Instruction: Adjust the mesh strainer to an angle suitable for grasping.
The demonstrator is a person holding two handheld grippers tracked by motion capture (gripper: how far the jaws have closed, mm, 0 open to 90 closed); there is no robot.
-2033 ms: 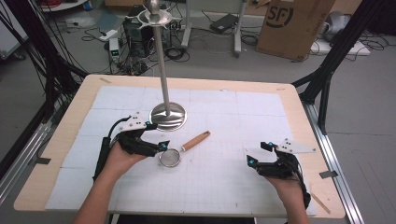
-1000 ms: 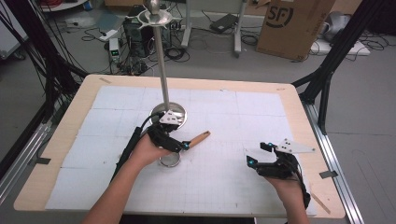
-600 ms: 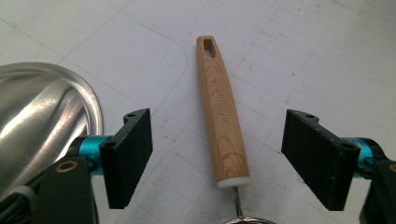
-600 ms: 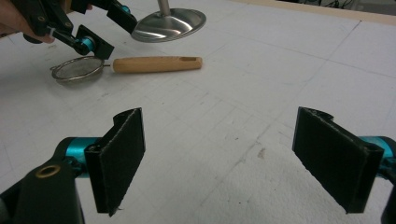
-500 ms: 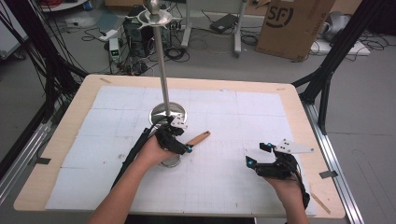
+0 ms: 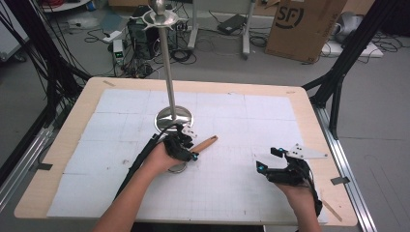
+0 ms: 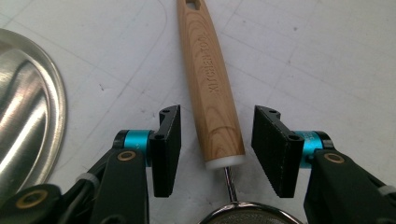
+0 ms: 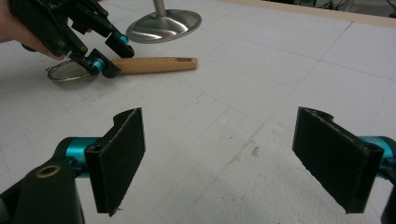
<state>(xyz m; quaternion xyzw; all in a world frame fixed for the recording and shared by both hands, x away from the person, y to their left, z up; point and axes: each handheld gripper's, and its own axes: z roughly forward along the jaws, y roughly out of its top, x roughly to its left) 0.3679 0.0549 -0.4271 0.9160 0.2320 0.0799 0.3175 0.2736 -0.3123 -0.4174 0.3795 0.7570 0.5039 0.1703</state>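
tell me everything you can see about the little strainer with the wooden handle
The strainer lies flat on the white table cover, just in front of the stand's round metal base. It has a light wooden handle with a slot at its far end and lettering stamped along it, a white collar, then a thin wire neck running to a round metal-rimmed mesh bowl. The left hand-held gripper straddles the handle near the collar; its jaws have just been closing, with gaps on both sides.

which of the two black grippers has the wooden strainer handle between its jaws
The left gripper: its jaws, just closing, flank the light wooden strainer handle; the right gripper gapes over bare table.
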